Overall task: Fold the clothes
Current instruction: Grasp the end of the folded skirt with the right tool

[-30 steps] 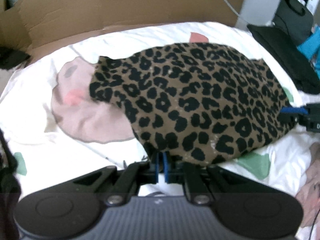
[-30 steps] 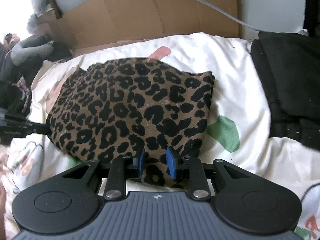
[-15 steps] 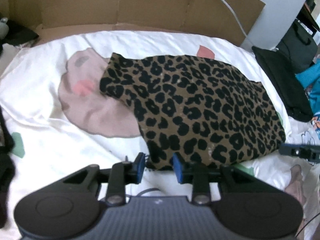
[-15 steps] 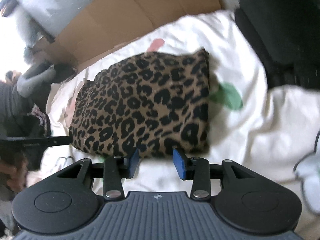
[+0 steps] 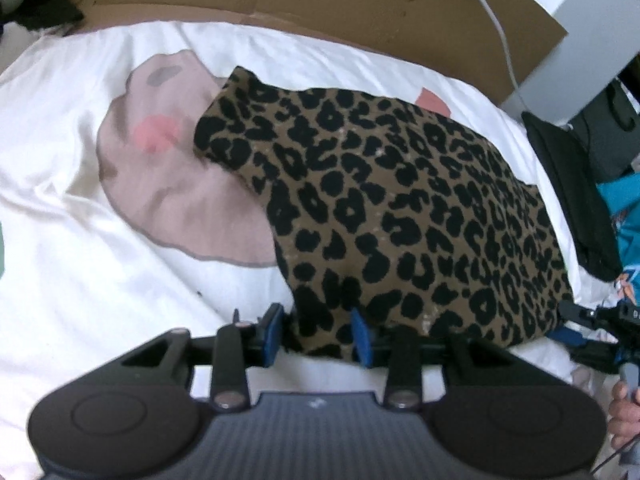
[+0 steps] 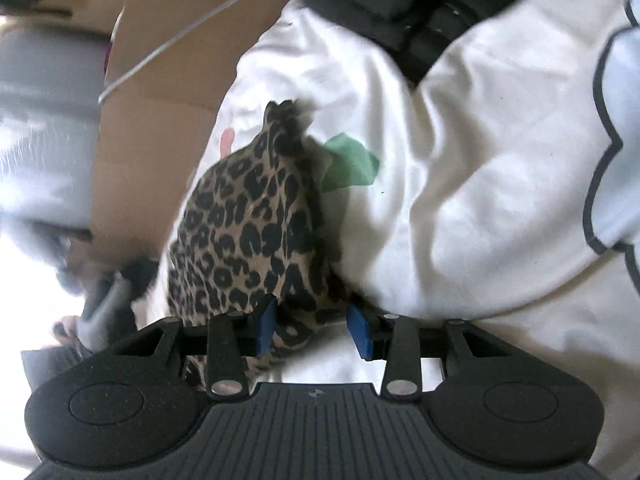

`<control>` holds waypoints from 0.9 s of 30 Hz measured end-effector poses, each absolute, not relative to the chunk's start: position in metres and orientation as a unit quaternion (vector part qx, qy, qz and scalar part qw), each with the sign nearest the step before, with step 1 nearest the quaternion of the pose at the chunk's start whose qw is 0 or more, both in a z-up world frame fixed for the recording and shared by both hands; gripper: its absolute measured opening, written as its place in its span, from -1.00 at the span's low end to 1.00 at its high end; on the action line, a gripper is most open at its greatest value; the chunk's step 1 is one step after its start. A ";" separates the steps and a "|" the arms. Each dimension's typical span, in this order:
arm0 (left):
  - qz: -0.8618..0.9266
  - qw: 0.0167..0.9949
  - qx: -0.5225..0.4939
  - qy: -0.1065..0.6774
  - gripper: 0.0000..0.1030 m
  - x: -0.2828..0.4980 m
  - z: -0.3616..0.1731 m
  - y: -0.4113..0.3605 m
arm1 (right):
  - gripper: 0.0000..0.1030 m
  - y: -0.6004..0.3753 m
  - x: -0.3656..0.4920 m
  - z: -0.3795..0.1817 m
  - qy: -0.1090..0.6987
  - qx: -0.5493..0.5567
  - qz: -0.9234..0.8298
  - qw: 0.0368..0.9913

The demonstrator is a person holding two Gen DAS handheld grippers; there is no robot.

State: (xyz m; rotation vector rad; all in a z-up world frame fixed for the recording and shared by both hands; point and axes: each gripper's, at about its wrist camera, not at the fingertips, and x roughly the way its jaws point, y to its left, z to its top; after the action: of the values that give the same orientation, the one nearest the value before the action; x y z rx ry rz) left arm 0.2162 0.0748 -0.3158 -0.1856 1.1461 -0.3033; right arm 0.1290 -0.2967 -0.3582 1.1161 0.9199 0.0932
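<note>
Jaws of the left gripper (image 5: 316, 334) are opening around the garment's (image 5: 400, 208) near edge, right gripper's (image 6: 312, 330) standing apart likewise; both should be biting deeper before pinching.

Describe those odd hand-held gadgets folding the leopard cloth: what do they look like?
Each is a handheld tool in matte black plastic. The left tongs and the right tongs look the same: two thin black fingers tipped with bright blue pads, moved by black linkage bars on silver pivot pins. Behind sit a ribbed grey-black body and two round black discs. A small pale logo marks the middle.
</note>
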 end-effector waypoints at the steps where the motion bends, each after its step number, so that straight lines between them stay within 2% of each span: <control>1: -0.144 0.826 -0.086 0.538 -0.24 0.216 -0.315 0.074 | -0.21 -0.297 0.130 -0.360 0.417 0.518 0.043 0.746; 2: -0.146 0.827 -0.085 0.537 -0.24 0.215 -0.315 0.074 | -0.44 -0.297 0.131 -0.359 0.415 0.521 0.045 0.745; 4: -0.148 0.827 -0.088 0.535 -0.24 0.215 -0.314 0.076 | -0.69 -0.298 0.131 -0.354 0.412 0.511 0.052 0.753; 6: -0.152 0.827 -0.096 0.533 -0.24 0.215 -0.314 0.078 | -0.73 -0.299 0.131 -0.349 0.404 0.509 0.057 0.758; 9: -0.154 0.826 -0.108 0.531 -0.26 0.215 -0.314 0.082 | -0.73 -0.300 0.130 -0.345 0.395 0.526 0.055 0.751; 12: -0.153 0.827 -0.119 0.528 -0.21 0.213 -0.316 0.085 | -0.61 -0.299 0.131 -0.352 0.400 0.538 0.049 0.741; 14: -0.155 0.826 -0.129 0.526 -0.14 0.212 -0.319 0.087 | -0.41 -0.298 0.130 -0.361 0.403 0.560 0.049 0.722; 18: -0.158 0.826 -0.164 0.515 0.01 0.212 -0.324 0.094 | -0.40 -0.284 0.134 -0.367 0.412 0.562 0.065 0.714; 20: -0.156 0.825 -0.187 0.510 0.01 0.210 -0.328 0.097 | -0.39 -0.280 0.138 -0.368 0.412 0.559 0.068 0.716; 21: -0.156 0.825 -0.192 0.508 0.00 0.209 -0.329 0.098 | -0.40 -0.278 0.141 -0.368 0.412 0.558 0.069 0.718; 23: -0.161 0.823 -0.196 0.508 -0.04 0.208 -0.329 0.098 | -0.68 -0.278 0.142 -0.368 0.411 0.555 0.067 0.720; 25: -0.165 0.816 -0.201 0.516 -0.42 0.209 -0.331 0.100 | -0.73 -0.280 0.142 -0.367 0.409 0.555 0.068 0.721; 27: -0.168 0.808 -0.210 0.525 -0.55 0.212 -0.334 0.103 | -0.78 -0.279 0.141 -0.367 0.408 0.554 0.069 0.723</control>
State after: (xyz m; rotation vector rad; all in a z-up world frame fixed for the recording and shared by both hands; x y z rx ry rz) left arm 0.2116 0.1025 -0.3336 -0.4486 1.1226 -0.3591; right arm 0.1409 -0.2794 -0.3665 1.2234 0.9004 0.1515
